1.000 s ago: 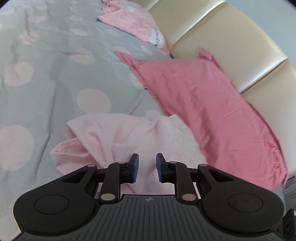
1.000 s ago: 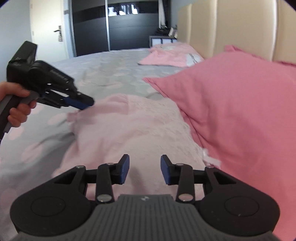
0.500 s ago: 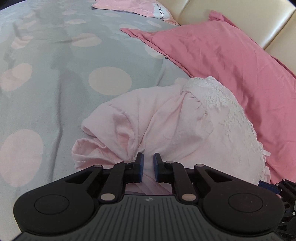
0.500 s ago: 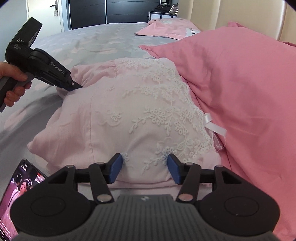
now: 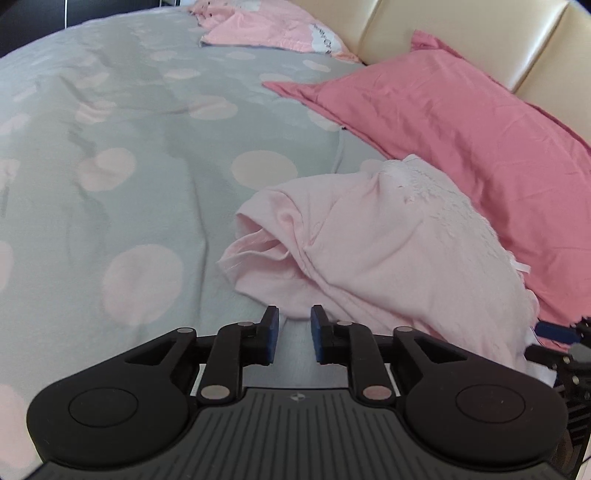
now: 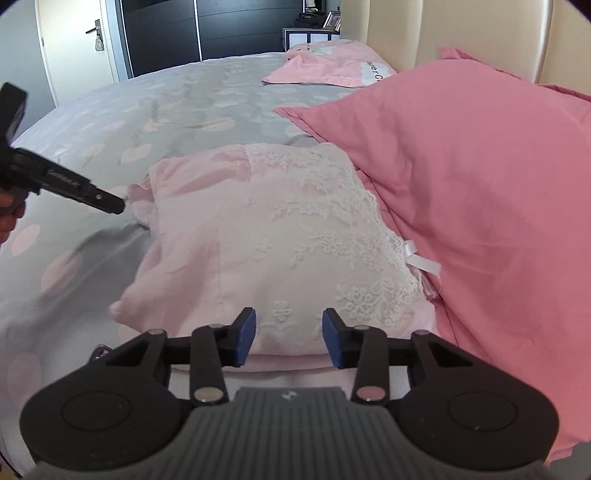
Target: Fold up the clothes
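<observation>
A pale pink garment (image 6: 266, 236) with a white lace front lies folded in a bundle on the grey spotted bedspread (image 5: 110, 184), against a pink pillow (image 6: 480, 184). In the left wrist view the garment (image 5: 369, 251) lies ahead and to the right. My left gripper (image 5: 293, 334) is open and empty, just short of the garment's near edge. From the right wrist view it (image 6: 110, 205) sits at the garment's left side. My right gripper (image 6: 288, 339) is open and empty, its jaws at the garment's near edge.
A second, lighter pink pillow (image 6: 332, 70) lies at the far end of the bed. A cream padded headboard (image 5: 461, 29) runs along the right. A dark wardrobe (image 6: 221, 29) and a white door (image 6: 74, 44) stand beyond the bed.
My left gripper has opened and drawn back off the garment's fold to its edge. My right gripper has risen slightly; the phone at lower left is out of view.
</observation>
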`<state>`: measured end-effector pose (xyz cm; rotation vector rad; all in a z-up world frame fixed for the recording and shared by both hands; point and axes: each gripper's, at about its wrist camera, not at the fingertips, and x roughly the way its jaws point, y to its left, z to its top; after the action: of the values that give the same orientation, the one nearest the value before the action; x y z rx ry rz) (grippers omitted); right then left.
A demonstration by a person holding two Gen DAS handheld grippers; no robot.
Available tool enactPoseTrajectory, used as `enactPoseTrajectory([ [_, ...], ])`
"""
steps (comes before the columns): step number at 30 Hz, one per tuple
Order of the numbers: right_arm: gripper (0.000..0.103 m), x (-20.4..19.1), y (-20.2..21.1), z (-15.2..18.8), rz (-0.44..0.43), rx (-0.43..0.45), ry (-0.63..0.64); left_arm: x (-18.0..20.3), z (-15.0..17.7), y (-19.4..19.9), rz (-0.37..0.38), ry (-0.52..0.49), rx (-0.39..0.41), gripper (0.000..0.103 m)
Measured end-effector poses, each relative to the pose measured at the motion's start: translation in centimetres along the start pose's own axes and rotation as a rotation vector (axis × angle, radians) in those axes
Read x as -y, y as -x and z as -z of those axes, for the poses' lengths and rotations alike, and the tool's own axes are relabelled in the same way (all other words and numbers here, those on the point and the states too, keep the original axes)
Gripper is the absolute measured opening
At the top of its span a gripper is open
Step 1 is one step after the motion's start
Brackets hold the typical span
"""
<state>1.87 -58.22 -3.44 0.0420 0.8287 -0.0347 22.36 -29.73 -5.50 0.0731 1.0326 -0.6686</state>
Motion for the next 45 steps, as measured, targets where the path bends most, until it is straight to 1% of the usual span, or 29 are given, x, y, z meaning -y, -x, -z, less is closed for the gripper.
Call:
enactPoseTrajectory([
  [1,0.045,-0.3,0.6,-0.2,-0.003,0.003,-0.001,-0.1,0.3,1.2,0.000,-0.012,0.013,0.027],
  [2,0.045,-0.7,1.1,-0.5,-0.004,0.004,0.005,-0.1,0.6,2.4,-0.003,-0.025,0.029,0.029],
  [4,0.046,-1.6,2.2,-1.4,-0.007,0.009,0.026,-0.1,1.4,5.1,-0.017,-0.052,0.066,0.040],
  [5,0.047,-2.1,2.8,-1.9,-0.012,0.010,0.037,-0.1,1.8,6.5,-0.019,-0.063,0.087,0.042],
  [8,0.053,-3.8,5.0,-3.9,-0.056,0.012,0.039,-0.3,2.9,10.6,-0.017,-0.091,0.134,0.045],
  [10,0.055,-5.3,6.5,-5.4,-0.087,0.016,0.046,-0.7,3.6,13.2,-0.019,-0.111,0.157,0.048],
  [12,0.057,-7.6,8.2,-7.0,-0.094,0.030,0.075,-1.0,4.3,15.8,-0.035,-0.130,0.174,0.049],
  [14,0.058,-9.7,9.9,-8.4,-0.096,0.047,0.082,-1.6,5.2,18.3,-0.057,-0.136,0.192,0.049],
  [15,0.059,-10.8,10.8,-8.9,-0.103,0.058,0.071,-2.0,5.7,19.6,-0.064,-0.137,0.204,0.050],
  [16,0.062,-11.8,11.5,-9.3,-0.123,0.071,0.048,-2.4,6.2,20.8,-0.070,-0.135,0.219,0.052],
  [17,0.068,-12.8,12.3,-9.6,-0.147,0.085,0.022,-2.8,6.8,22.1,-0.077,-0.132,0.234,0.053],
  [18,0.071,-13.9,12.9,-9.8,-0.172,0.100,-0.003,-3.1,7.4,23.3,-0.089,-0.130,0.250,0.056],
  [21,0.073,-17.4,14.7,-9.8,-0.238,0.153,-0.031,-4.1,9.4,26.7,-0.131,-0.129,0.301,0.059],
  [24,0.079,-21.4,16.4,-8.8,-0.265,0.210,0.024,-4.6,11.5,29.6,-0.178,-0.135,0.350,0.065],
  [26,0.083,-24.0,17.3,-7.8,-0.256,0.246,0.077,-4.7,12.8,31.1,-0.211,-0.141,0.383,0.068],
  [27,0.084,-25.3,17.7,-7.2,-0.250,0.265,0.104,-4.7,13.5,31.6,-0.238,-0.136,0.400,0.072],
  [28,0.087,-26.5,17.9,-6.7,-0.240,0.284,0.120,-4.6,14.3,32.0,-0.265,-0.131,0.418,0.074],
  [29,0.090,-27.6,18.2,-6.1,-0.228,0.304,0.131,-4.6,15.0,32.5,-0.293,-0.127,0.436,0.074],
  [31,0.091,-29.6,18.1,-5.1,-0.198,0.342,0.133,-4.4,16.4,33.5,-0.350,-0.117,0.472,0.074],
  [33,0.092,-31.5,18.0,-4.0,-0.168,0.380,0.131,-4.1,18.0,34.0,-0.424,-0.110,0.514,0.074],
  [35,0.096,-33.5,17.8,-2.6,-0.122,0.405,0.119,-3.8,19.5,34.5,-0.498,-0.100,0.554,0.075],
  [37,0.101,-35.4,17.5,-0.8,-0.072,0.437,0.084,-3.8,21.1,35.0,-0.566,-0.067,0.588,0.076],
  [39,0.101,-36.9,16.8,0.8,-0.067,0.444,0.056,-3.7,22.8,35.4,-0.626,-0.035,0.616,0.076],
  [42,0.101,-39.1,15.5,3.0,-0.075,0.438,0.028,-3.9,24.3,35.4,-0.651,-0.002,0.618,0.076],
  [45,0.101,-41.2,14.1,4.0,-0.094,0.399,0.034,-4.7,25.3,35.0,-0.672,0.032,0.615,0.080],
])
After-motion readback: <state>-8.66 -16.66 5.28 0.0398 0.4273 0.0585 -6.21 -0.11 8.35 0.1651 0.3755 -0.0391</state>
